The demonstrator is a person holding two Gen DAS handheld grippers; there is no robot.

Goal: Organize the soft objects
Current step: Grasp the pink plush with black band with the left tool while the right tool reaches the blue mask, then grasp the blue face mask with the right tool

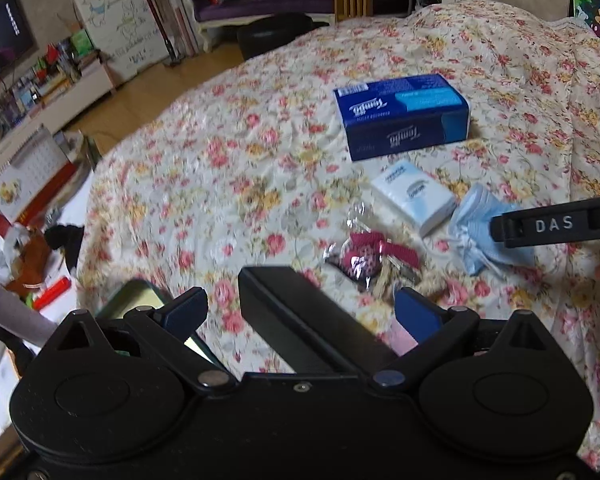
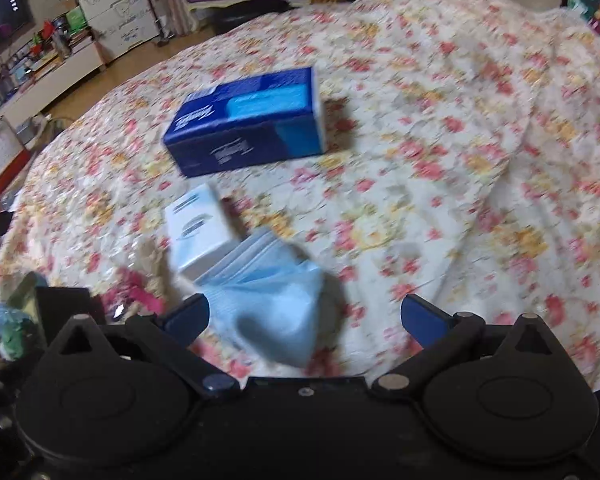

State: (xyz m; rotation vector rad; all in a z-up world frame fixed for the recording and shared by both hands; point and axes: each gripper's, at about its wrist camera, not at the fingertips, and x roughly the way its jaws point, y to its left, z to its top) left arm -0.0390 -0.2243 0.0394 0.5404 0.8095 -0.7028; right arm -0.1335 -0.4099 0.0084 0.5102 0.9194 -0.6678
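Bedspread (image 1: 228,168) floral, its left edge dropping toward the floor; wide bare quilt left of the items. My left hand-held gripper (image 1: 302,312) spread wide, holding nothing, over a clear packet with a maroon bow (image 1: 370,254). Blue tissue box (image 1: 404,116) sits farther back, white tissue pack (image 1: 414,202) nearer, blue face mask (image 2: 268,304) touching it. My right hand-held gripper (image 2: 304,316) wide open, empty, mask between its fingers; open quilt right.

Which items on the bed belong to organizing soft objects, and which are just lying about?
Job items:
blue face masks
white tissue pack
blue tissue box
wrapped pink hair tie

Lying about:
desk calendar
green tin
television
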